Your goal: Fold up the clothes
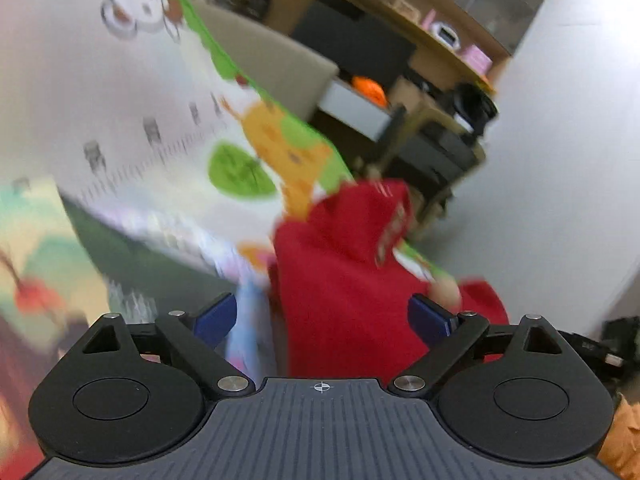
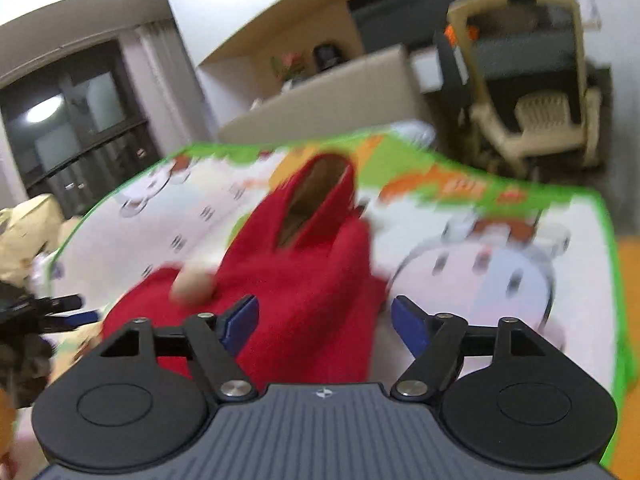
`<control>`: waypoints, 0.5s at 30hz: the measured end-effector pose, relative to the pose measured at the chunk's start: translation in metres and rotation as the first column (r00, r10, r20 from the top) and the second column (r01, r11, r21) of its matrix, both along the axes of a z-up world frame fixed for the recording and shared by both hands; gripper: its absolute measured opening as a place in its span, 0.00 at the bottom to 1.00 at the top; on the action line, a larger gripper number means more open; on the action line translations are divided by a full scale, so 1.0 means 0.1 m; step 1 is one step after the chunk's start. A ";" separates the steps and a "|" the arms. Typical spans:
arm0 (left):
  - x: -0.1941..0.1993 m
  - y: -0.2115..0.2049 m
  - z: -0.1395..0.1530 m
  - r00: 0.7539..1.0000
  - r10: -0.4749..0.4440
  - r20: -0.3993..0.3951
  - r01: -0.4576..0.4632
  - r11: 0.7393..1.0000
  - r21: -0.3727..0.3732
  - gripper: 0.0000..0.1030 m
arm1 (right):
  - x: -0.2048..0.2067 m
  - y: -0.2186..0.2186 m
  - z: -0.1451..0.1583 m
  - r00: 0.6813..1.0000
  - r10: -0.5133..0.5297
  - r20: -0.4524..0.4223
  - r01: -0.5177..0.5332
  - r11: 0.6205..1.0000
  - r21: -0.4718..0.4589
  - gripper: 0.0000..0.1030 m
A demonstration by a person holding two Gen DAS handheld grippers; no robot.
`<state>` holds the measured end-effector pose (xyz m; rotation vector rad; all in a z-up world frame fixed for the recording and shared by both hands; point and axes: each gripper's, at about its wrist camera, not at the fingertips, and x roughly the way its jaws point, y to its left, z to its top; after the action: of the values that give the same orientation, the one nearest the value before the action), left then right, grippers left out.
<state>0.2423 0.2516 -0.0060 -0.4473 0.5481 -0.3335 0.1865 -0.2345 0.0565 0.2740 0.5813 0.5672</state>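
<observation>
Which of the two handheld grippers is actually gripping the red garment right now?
Neither. The left gripper and the right gripper both have their blue fingers spread wide, with the red garment lying on the play mat just ahead, ungripped.

Motion blur smears the mat's (image 2: 500, 256) print, perhaps clocks.
</observation>
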 end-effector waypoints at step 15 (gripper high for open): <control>-0.24 -0.77 -0.05 0.998 -0.052 -0.035 0.054 0.996 0.072 0.25 | -0.34 0.19 -0.20 0.995 0.053 -0.088 -0.054 0.999 -0.004 0.32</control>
<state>0.2184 0.1742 -0.0108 -0.3686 0.6036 -0.3564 0.1524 -0.2152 0.0366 0.2792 0.6776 0.6073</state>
